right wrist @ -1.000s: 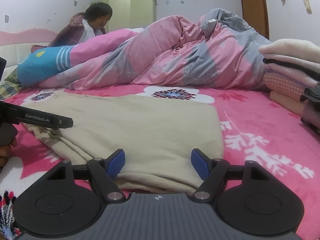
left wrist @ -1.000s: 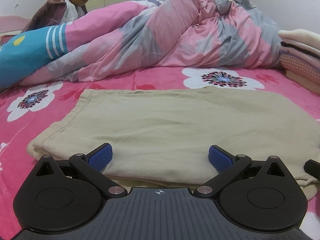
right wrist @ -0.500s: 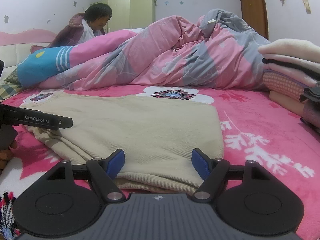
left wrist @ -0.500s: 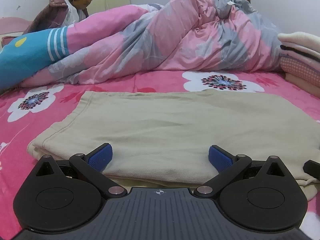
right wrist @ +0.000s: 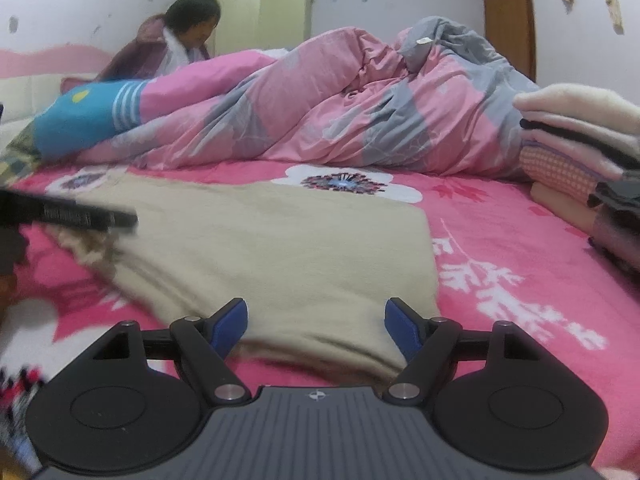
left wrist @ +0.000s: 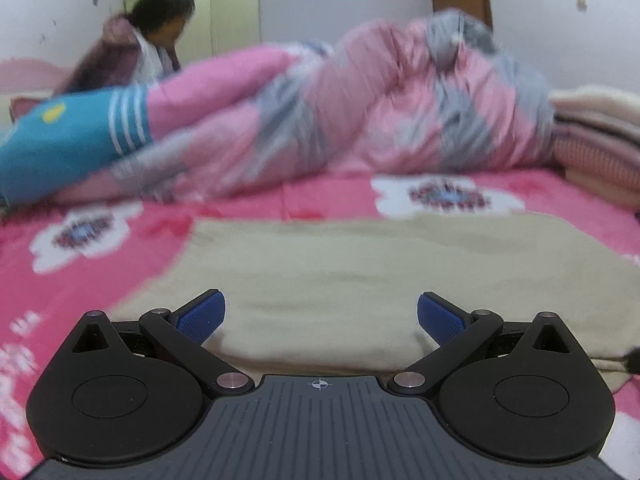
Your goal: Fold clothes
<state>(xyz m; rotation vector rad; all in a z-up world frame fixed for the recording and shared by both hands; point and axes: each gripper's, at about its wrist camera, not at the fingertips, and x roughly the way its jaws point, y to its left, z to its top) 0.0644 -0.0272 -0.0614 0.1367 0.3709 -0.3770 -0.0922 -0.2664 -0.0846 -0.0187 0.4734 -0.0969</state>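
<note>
A pink flowered bed [right wrist: 500, 240] is spread wide, and a beige garment [right wrist: 280, 248] is laid flat near its front edge, its long axis running across the bed from left to right. A stack of folded clothes [right wrist: 572, 148] is kept at the right edge. The step in hand is judged to be the grasp before a fold: the near hem must be pinched by both. The left gripper [left wrist: 321, 314] and the right gripper [right wrist: 316, 318] are held released, nothing grasped.
</note>
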